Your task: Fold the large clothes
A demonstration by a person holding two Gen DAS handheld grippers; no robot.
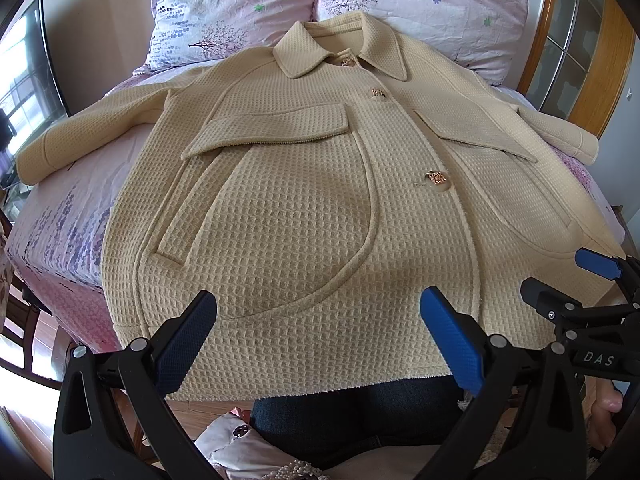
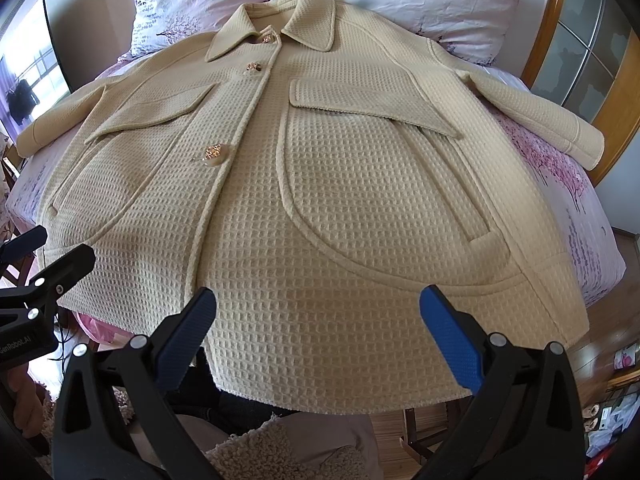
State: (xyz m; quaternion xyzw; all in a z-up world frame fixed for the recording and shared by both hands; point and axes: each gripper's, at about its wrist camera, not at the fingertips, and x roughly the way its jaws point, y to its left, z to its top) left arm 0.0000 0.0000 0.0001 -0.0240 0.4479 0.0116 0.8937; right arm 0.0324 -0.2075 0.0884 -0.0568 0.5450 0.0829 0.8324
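Note:
A cream waffle-knit jacket (image 1: 304, 216) (image 2: 352, 200) lies flat and buttoned on the bed, collar toward the pillows, sleeves spread to both sides, hem hanging over the near edge. My left gripper (image 1: 318, 304) hovers open above the hem on the jacket's left half, nothing between its blue pads. My right gripper (image 2: 318, 304) is open too, over the hem of the right half. Each gripper shows in the other's view: the right one (image 1: 568, 280) at the right edge, the left one (image 2: 56, 248) at the left edge.
Two floral pillows (image 1: 240, 4) lean at the head of the bed. The pink floral sheet (image 2: 560, 176) shows beside the jacket. A wooden door frame (image 1: 616, 60) stands at the right, a window (image 1: 24, 92) at the left. The person's legs (image 1: 352, 412) are below the hem.

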